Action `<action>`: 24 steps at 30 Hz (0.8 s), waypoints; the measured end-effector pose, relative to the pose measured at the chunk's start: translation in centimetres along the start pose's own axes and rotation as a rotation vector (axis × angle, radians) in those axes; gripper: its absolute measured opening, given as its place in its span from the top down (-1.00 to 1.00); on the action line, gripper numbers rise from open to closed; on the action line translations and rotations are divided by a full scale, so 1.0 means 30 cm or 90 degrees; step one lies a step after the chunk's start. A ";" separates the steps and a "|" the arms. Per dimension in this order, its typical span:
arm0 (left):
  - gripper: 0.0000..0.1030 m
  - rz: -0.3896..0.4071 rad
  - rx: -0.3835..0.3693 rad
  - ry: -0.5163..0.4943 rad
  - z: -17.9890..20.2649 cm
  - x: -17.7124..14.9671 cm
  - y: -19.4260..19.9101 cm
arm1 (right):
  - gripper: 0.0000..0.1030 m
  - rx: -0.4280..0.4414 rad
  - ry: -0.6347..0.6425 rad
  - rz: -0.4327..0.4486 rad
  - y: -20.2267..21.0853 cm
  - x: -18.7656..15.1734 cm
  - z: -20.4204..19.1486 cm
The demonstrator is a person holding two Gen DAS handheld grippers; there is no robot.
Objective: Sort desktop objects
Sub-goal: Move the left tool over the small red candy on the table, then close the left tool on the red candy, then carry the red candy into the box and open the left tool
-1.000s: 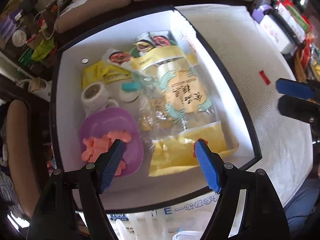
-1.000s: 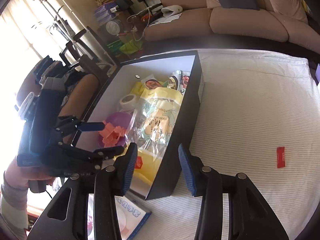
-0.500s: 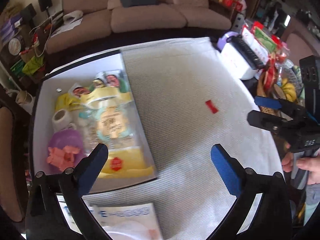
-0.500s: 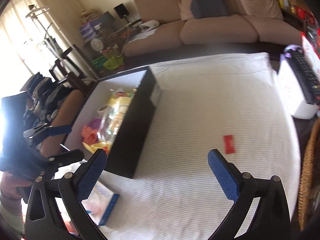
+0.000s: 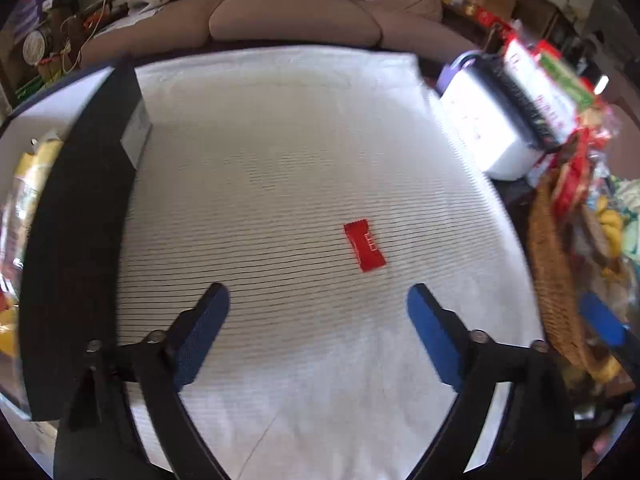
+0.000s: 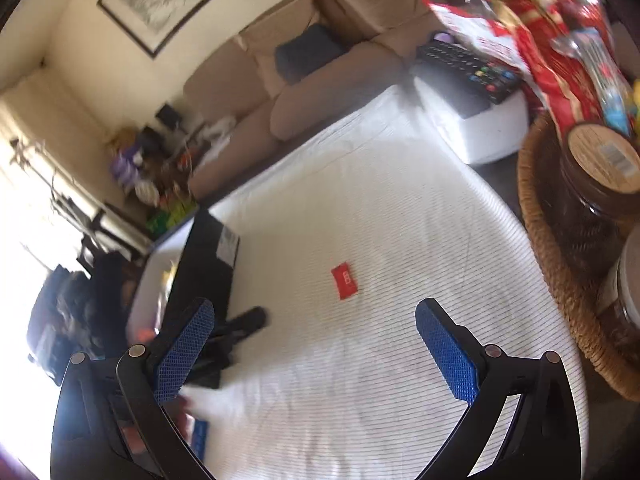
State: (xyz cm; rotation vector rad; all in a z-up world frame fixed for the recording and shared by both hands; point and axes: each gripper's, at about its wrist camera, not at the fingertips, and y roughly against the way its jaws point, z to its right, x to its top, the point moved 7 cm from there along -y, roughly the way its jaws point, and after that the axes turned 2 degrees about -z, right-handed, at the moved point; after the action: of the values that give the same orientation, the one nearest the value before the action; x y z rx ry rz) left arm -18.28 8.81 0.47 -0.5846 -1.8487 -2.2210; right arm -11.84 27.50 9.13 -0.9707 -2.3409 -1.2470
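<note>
- Left gripper (image 5: 318, 300) is hovering above the striped white cloth (image 5: 304, 152) with its blue pads spread wide and nothing between them; the right gripper (image 6: 314, 316) is likewise gaping and empty.
- Lying flat on the cloth, just ahead of the left gripper and slightly toward its right finger, is the red sachet (image 5: 365, 245), well apart from the black box (image 5: 76, 216) where sorted items are sitting.
- Judging the step as a pickup, the left gripper is needing to shift a little right, drop low and pinch across the sachet's narrow width, since it is thin and may slide.
- Nothing is blocking the path; a wicker basket (image 5: 554, 276) and a white container (image 5: 486, 120) are crowding the right edge only.
</note>
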 end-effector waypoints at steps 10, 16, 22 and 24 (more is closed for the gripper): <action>-0.33 0.002 0.059 0.013 0.121 0.064 -0.285 | -1.00 0.003 0.029 -0.034 -0.055 0.035 0.056; 0.32 0.038 0.090 -0.013 0.132 0.086 -0.285 | -1.00 0.008 0.020 -0.046 -0.061 0.031 0.088; 0.60 0.034 0.079 0.000 0.111 0.079 -0.267 | -1.00 -0.004 0.019 -0.046 -0.055 0.019 0.111; 0.60 0.034 0.066 0.012 0.095 0.074 -0.251 | -1.00 -0.006 0.020 -0.046 -0.056 0.015 0.111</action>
State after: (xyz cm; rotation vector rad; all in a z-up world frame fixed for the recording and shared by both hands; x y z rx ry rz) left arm -22.74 13.34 -4.95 -0.5864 -1.9028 -2.0750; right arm -13.20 29.77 6.47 -0.8696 -2.3679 -1.2920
